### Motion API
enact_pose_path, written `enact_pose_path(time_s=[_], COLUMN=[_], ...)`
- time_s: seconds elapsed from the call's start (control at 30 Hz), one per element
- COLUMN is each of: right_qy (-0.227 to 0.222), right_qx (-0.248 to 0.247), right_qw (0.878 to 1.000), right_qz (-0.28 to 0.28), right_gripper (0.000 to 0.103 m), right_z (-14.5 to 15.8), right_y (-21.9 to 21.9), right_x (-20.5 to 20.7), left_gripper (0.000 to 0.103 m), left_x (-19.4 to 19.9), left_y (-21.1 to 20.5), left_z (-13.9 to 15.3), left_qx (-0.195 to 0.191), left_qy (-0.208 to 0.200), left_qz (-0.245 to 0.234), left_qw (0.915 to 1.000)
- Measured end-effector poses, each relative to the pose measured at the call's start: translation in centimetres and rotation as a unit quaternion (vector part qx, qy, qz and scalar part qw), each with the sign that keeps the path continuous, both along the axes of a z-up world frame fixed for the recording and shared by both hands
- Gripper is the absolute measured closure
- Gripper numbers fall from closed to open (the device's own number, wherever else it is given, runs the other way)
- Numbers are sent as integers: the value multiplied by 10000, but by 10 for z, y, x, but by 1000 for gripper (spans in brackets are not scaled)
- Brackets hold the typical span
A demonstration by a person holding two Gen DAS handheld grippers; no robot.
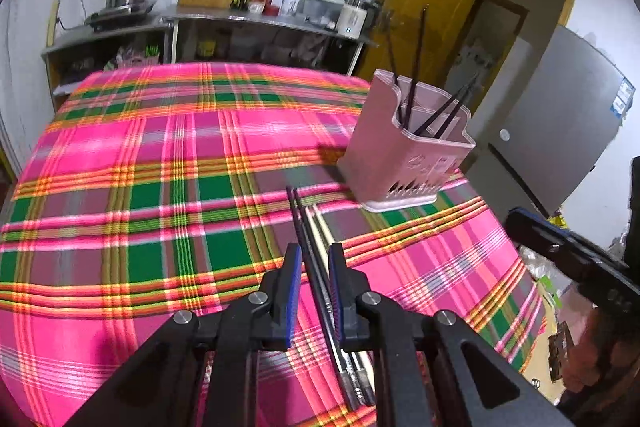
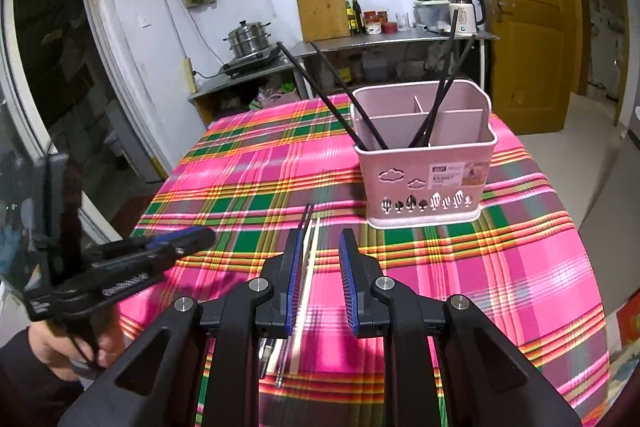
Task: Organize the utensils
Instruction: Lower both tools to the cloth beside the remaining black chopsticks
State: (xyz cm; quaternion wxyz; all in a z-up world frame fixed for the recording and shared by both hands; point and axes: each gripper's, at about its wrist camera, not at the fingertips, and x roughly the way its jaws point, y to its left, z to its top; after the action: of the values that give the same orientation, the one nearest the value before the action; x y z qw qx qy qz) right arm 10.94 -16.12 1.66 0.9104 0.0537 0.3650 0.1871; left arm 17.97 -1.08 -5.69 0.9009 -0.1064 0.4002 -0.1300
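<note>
Clearly, a pink plastic utensil basket [image 2: 426,167] with rounded corners, thin inner dividers and cut-out tree and cloud shapes stands on the pink, green and orange plaid tablecloth [image 2: 500,287]. Four thin black chopsticks [image 2: 360,115] lean inside it, two to each side. On the cloth before the basket lie more long sticks together: two black chopsticks [image 1: 298,215] and two pale cream chopsticks [image 1: 318,227], smooth and straight.

The left gripper [image 1: 314,259], black with ribbed blue pads, stands narrowly open around the lying black pair; whether the pads touch them I cannot tell. The right gripper [image 2: 318,247] is open above the pale sticks and holds nothing.

Only the right wrist view shows the basket's white label and the person's left hand [image 2: 52,347]. Only the left wrist view shows a grey refrigerator [image 1: 560,131].
</note>
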Motion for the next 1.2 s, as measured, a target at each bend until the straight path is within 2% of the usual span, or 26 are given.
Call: enact_pose_path(time_s=[0.13, 0.3, 0.63, 1.0, 1.2], right_qy=[117, 238, 332, 364, 385], right_qx=[-15, -19, -18, -7, -2], right_qw=[9999, 9997, 9994, 9993, 9993], right_qz=[6, 5, -23, -40, -15], right_gripper=[84, 84, 84, 84, 84], right_z=[-10, -19, -28, -31, -34], right_y=[0, -1, -4, -5, -3], right_x=[6, 10, 18, 19, 19], left_gripper=[85, 84, 83, 81, 92], left_x=[13, 31, 45, 45, 43], left_y=[-4, -11, -28, -30, -22], left_z=[-22, -42, -70, -71, -71], left_qx=[0, 51, 445, 579, 623], left_qy=[204, 375, 685, 481, 509], left_qz=[39, 76, 69, 62, 137], left_qw=[9998, 9993, 9966, 9971, 9967])
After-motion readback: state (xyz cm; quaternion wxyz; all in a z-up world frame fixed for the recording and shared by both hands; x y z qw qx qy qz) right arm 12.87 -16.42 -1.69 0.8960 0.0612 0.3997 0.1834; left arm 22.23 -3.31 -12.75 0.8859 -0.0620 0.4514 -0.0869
